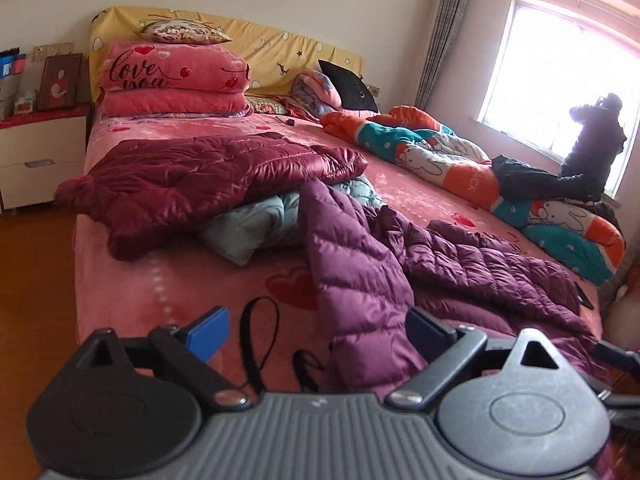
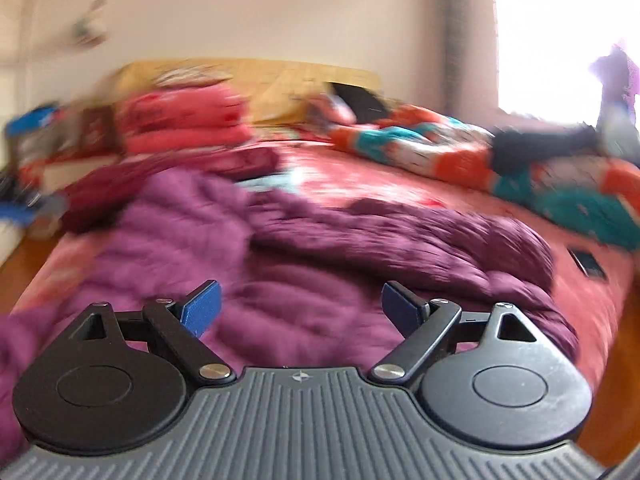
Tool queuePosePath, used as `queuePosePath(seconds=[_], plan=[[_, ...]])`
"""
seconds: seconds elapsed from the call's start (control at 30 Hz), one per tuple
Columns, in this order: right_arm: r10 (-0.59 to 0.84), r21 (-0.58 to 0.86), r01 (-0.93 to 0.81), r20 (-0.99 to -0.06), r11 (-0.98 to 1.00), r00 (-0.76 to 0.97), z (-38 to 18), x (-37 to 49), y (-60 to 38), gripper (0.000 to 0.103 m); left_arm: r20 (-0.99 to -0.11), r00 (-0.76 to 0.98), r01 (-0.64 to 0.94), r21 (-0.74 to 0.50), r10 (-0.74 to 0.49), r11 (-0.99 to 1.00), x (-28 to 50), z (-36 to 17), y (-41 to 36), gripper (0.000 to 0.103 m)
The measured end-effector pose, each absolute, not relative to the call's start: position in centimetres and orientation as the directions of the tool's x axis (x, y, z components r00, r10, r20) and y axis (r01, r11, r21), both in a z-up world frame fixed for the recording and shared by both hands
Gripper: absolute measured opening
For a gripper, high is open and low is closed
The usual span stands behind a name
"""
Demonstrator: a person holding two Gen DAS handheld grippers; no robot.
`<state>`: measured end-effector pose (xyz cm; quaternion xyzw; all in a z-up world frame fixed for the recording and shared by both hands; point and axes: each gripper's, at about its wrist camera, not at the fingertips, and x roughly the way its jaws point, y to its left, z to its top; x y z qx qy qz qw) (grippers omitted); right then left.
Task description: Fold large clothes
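The purple down coat [image 1: 400, 264] sprawls unfolded over the near half of the pink bed [image 1: 180, 280], from 6 o'clock out toward 3 in the left wrist view, so the fold looks barely begun and the next move calls for catching an edge or sleeve and drawing it across the body. At 10 o'clock a maroon quilted coat [image 1: 192, 180] lies over a pale blue garment [image 1: 256, 224], crowding the spread, and a rolled cartoon duvet [image 1: 460, 160] lines the 2 o'clock side. Both the left gripper [image 1: 316, 330] and right gripper [image 2: 298, 308] hover splayed wide, holding nothing; a black strap loop [image 1: 256, 340] lies between the left fingers, and the right view is motion-blurred.
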<state>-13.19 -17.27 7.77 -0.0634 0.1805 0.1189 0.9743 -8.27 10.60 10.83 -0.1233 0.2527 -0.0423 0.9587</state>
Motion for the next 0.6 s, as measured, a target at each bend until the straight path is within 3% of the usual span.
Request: queuePosePath(seconds=[0.27,0.6], plan=[[0.329,-0.175,-0.44,-0.443,0.881,0.834,7.4,-16.5,-10.9,0.103,-0.463,0.87,0.023,-0.302,-0.168,0.953,-13.1,10.8,13.2,0.097],[0.271,-0.347,-0.502,-0.537,0.792,0.799,5.0,-16.3,-3.8,0.097,-0.425,0.879,0.033,-0.396,-0.216,0.918,-16.4,10.3,16.1,0.099]])
